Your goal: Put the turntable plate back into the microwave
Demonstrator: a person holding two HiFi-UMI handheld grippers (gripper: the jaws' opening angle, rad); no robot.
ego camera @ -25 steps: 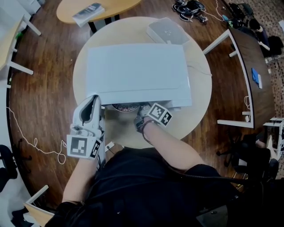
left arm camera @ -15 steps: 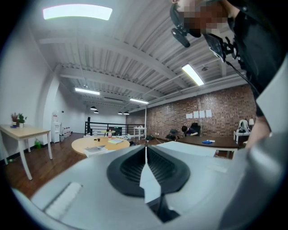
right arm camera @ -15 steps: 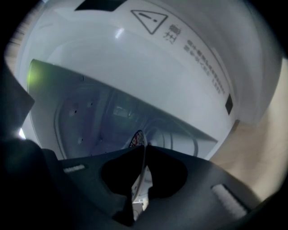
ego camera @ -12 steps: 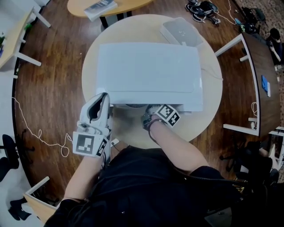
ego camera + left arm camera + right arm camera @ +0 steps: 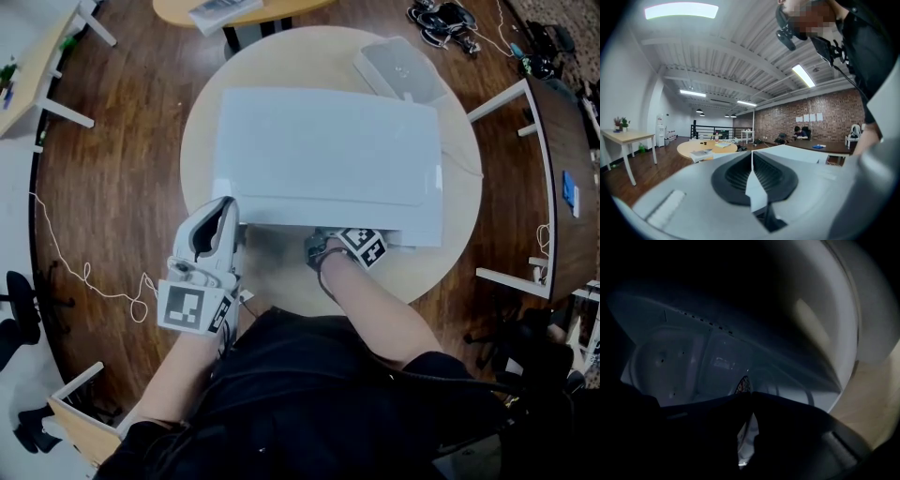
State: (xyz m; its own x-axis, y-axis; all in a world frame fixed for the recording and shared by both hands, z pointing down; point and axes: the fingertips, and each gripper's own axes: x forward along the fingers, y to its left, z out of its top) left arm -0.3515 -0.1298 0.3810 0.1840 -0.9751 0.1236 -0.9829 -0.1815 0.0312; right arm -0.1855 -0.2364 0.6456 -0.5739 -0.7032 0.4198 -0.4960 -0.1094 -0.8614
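Right gripper is reaching inside the microwave, jaws pinched on the turntable plate rim. It's probably glass, so heavy, slick and chippable. Hold the rim firmly. Left gripper jaws closed, empty, beside the microwave's front-left corner.

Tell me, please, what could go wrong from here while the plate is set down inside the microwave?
1. The right gripper pinches the turntable plate only by its thin rim, so it may pivot or slip from the fingers.
2. The top of the microwave hides the cavity in the head view, and the inside is dark, so the plate could knock a cavity wall or land off centre.
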